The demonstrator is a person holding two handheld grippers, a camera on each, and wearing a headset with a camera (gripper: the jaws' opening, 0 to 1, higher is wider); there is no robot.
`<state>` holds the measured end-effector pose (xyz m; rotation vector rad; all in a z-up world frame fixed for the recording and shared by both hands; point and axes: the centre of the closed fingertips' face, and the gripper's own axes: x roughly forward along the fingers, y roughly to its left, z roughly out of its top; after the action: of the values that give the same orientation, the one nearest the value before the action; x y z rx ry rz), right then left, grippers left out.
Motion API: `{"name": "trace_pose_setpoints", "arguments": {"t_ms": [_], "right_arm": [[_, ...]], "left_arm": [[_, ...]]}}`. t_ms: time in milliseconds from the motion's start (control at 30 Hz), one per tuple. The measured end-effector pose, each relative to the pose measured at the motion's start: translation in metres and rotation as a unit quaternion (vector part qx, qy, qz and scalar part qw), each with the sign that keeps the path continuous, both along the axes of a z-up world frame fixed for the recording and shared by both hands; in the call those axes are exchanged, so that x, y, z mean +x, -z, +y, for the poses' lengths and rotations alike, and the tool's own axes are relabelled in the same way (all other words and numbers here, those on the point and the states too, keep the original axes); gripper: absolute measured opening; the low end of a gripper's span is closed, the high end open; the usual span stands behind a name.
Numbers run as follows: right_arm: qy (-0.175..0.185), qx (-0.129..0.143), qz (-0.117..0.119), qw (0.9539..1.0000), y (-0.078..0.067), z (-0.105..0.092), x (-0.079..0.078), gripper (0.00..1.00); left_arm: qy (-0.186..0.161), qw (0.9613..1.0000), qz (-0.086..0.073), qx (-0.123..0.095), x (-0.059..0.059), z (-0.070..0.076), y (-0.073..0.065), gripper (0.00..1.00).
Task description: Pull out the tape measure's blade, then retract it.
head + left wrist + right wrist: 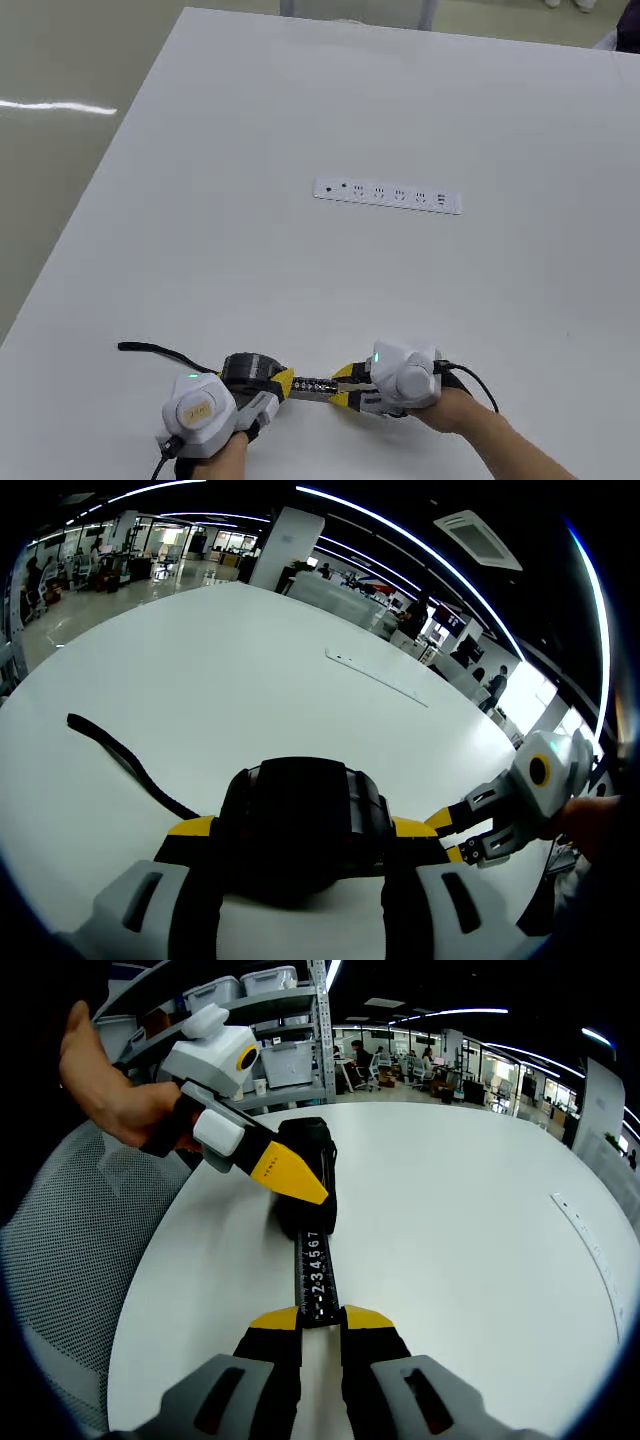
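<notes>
A black tape measure (250, 370) lies near the table's front edge, its case held between the yellow-tipped jaws of my left gripper (268, 392). In the left gripper view the case (300, 800) sits squarely between those jaws (300, 832). A short stretch of black blade (312, 385) with white numbers runs right from the case. My right gripper (342, 386) is shut on the blade's end. The right gripper view has the blade (315, 1265) leading from its jaws (320, 1318) up to the case (310, 1175). A black wrist strap (160, 352) trails left from the case.
A white power strip (387, 195) lies flat mid-table, well beyond both grippers. The white table (300, 120) stretches far ahead, with its left edge (90, 210) running diagonally. A mesh chair (90, 1260) sits beside the table in the right gripper view.
</notes>
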<state>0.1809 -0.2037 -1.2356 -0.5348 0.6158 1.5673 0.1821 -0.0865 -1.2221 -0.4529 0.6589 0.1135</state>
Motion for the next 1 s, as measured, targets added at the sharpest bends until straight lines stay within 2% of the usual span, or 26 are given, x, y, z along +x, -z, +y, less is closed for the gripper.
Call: {"name": "trace_pose_setpoints", "arguments": {"t_ms": [1000], "right_arm": [[-0.009,0.008,-0.003,0.9999,-0.001,0.029,-0.004,0.12]], "left_arm": [[-0.002,0.9999,0.002,-0.013,0.0,0.001,-0.002,0.62]]}}
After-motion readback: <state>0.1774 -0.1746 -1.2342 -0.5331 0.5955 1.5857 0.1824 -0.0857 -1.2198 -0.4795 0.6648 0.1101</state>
